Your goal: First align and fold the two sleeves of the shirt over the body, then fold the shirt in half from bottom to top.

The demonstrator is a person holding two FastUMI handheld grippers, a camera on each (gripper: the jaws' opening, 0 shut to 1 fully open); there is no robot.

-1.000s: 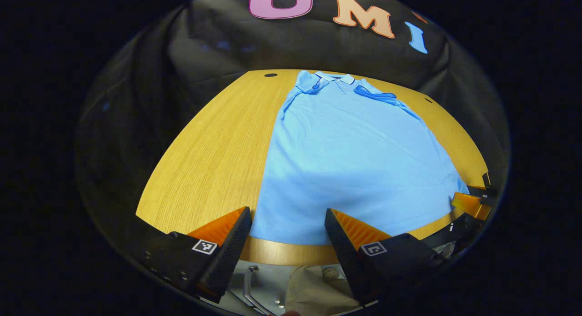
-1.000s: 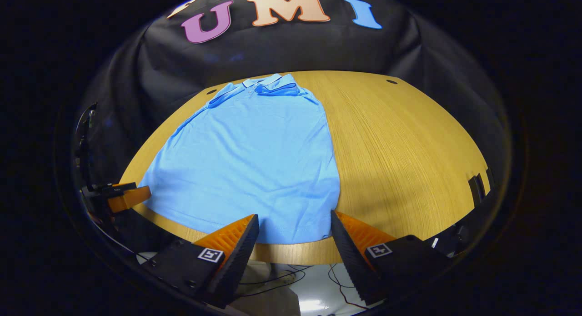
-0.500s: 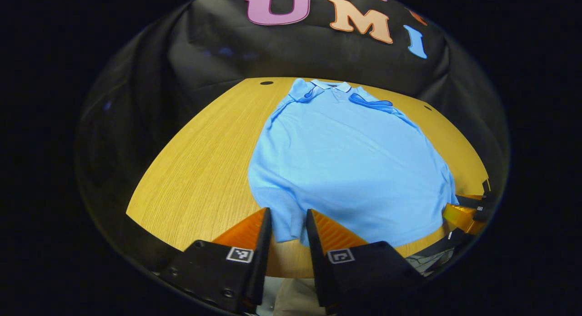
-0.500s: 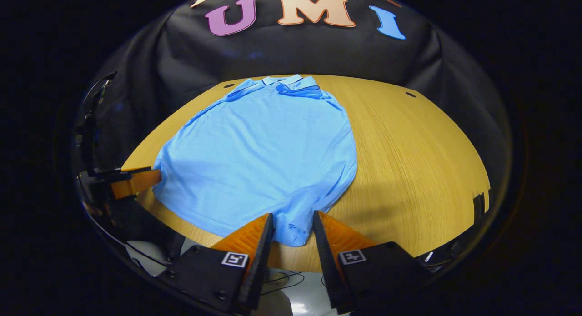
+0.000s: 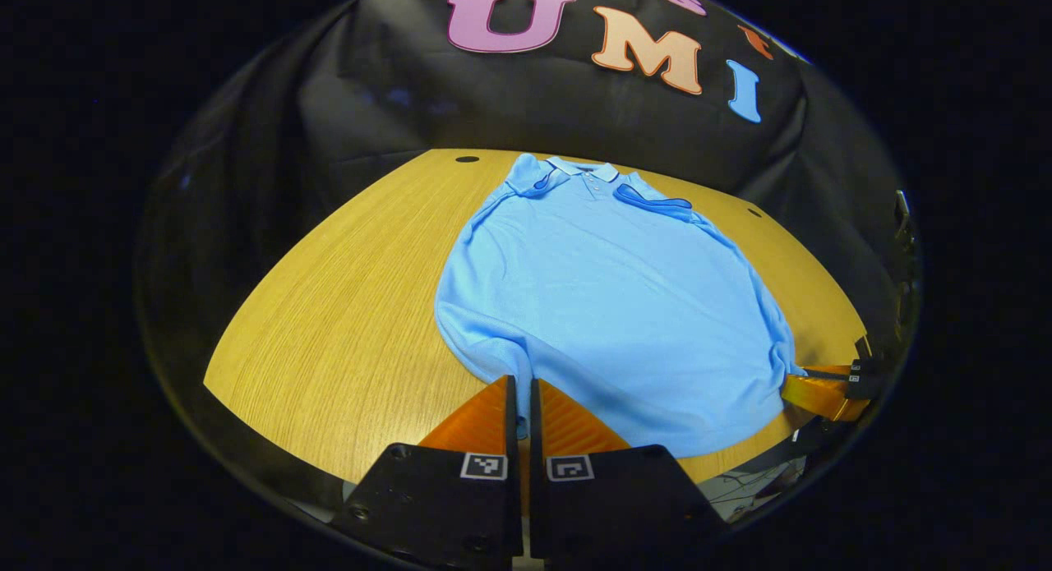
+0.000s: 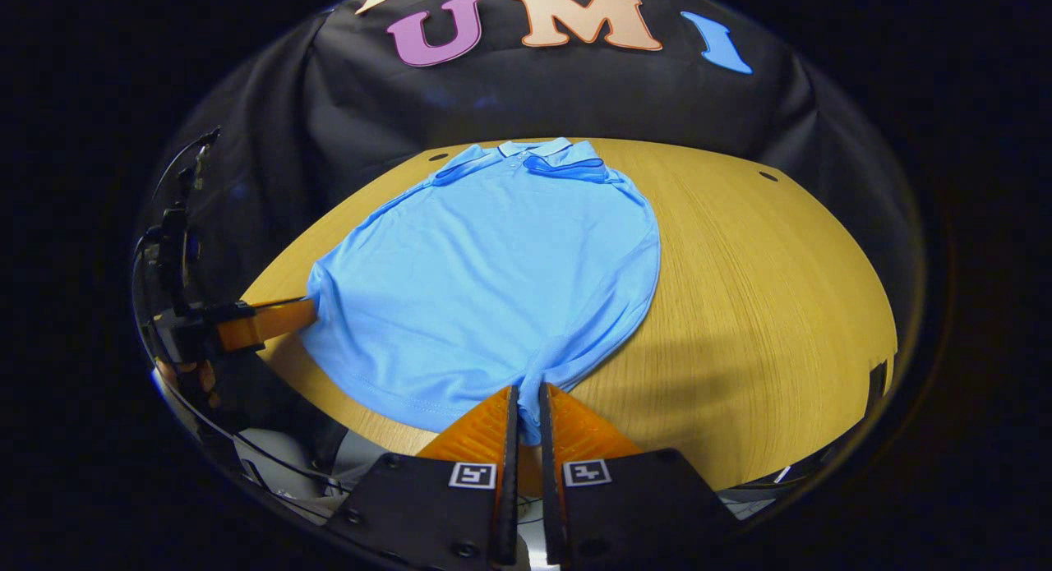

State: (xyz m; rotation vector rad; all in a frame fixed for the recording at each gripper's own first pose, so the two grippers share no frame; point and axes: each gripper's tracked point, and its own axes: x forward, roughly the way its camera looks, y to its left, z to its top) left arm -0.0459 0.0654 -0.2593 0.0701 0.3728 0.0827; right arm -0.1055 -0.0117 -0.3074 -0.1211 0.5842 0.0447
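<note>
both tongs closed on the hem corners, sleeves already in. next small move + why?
Probably lift both corners slightly, together, then carry them toward the collar. The left tongs and right tongs each pinch a bottom corner of the shirt, whose sleeves already lie folded in on the table.

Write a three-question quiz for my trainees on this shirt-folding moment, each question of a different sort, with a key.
1. True or false: the left gripper is shut on the bottom hem of the light blue polo shirt.
2. Multiple choice: the sleeves are A) spread out on the wooden table; B) folded over the body near the collar; C) hanging off the edge.
3. Fill in: the right gripper pinches the shirt's ____ corner on its own side.

Key: 1 true; 2 B; 3 bottom.
</note>
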